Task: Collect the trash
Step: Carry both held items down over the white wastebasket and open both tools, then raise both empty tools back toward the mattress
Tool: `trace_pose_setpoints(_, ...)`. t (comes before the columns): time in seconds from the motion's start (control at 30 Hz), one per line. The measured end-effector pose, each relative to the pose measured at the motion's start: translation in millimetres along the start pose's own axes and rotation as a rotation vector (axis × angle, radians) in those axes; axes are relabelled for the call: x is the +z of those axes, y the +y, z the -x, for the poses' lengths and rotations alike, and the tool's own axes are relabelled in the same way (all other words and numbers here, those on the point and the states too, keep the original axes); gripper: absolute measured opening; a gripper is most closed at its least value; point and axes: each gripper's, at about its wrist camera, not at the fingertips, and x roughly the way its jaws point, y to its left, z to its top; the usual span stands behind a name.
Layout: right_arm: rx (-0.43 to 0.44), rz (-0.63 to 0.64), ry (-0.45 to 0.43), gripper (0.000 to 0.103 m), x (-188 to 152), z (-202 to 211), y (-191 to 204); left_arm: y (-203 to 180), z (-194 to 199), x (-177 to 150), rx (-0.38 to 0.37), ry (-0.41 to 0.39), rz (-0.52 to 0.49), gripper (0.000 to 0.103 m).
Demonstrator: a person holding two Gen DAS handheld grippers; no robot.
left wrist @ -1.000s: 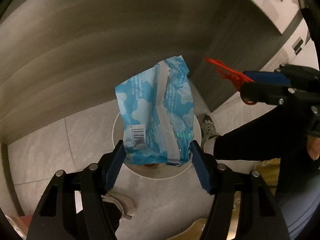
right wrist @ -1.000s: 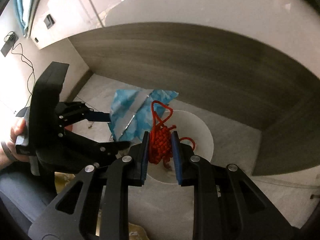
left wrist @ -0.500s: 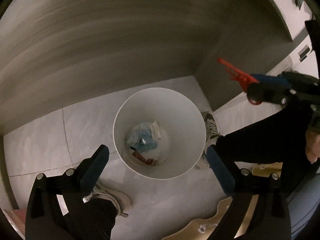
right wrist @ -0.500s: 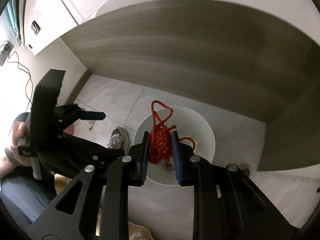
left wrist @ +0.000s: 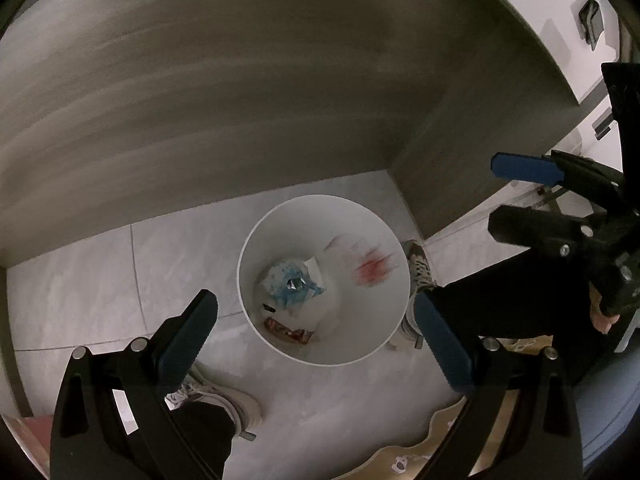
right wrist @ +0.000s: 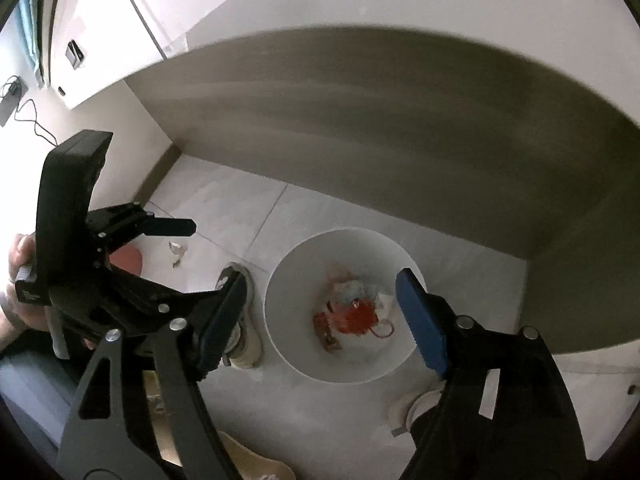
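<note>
Left gripper: fingers spread wide, nothing between them, jaws have just been opening. It hangs over the bin, pointing steeply down. A shoe and dark trouser leg sit under its left finger on the tiled floor.

Right gripper: fingers apart, jaws have just been opening, nothing between the pads. Also above the bin, pointing steeply down into it. Left wrist view shows the right gripper from the side, off to the right, blue pad visible, empty. Right wrist view shows the left gripper on the left, a hand on its grip.

Bin: white, round, upright on the floor, between the person's shoes. A shoe is just beside its left edge in the right wrist view, another shoe near its lower right.

Trash in the bin:
- blue wrapper crumpled at the bottom, with white paper around it
- red cord, knotted bundle, lying on the pile at the bottom in the right wrist view; in the left wrist view it is only a red motion smear against the inner wall, so can't tell from that view whether it has settled
- a brownish-red wrapper at the near side of the bottom

Further out: small scrap on the floor left of the bin, well apart from it. Grey wood-grain panel behind the bin. White cabinets beyond that, a cable on the far left wall.
</note>
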Motion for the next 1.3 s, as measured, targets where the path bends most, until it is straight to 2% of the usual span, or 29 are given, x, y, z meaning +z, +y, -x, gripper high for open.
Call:
trace_pose_setpoints(0.2, -0.008, -0.009, -0.003, 0.073, -4, 2, -3, -6, 9, 0, 0.005, -0.025, -0.006, 0.097)
trace_pose_setpoints(0.5, -0.035, 0.001, -0.025, 0.073, -7, 22, 7, -14, 41, -11, 0.024, -0.064, -0.013, 0.097)
trace_pose_setpoints(0.53, -0.041, 0.000, -0.024, 0.076, -9, 25, 9, -15, 46, -13, 0.026, -0.068, -0.013, 0.097)
trace_pose_setpoints(0.63, -0.074, -0.011, -0.022, 0.094, -14, 34, 11, -17, 62, -21, 0.029, -0.082, -0.011, 0.097)
trace_pose_setpoints(0.83, -0.100, 0.008, -0.044, 0.097, -23, 57, 25, -23, 91, -35, 0.041, -0.115, -0.020, 0.097)
trace_pose_setpoints(1.13, -0.124, 0.023, -0.125, 0.097, -43, 107, 53, -47, 139, -55, 0.047, -0.185, -0.036, 0.097)
trace_pose_setpoints(1.3, -0.125, 0.033, -0.166, 0.097, -54, 136, 64, -60, 173, -61, 0.064, -0.251, -0.057, 0.097)
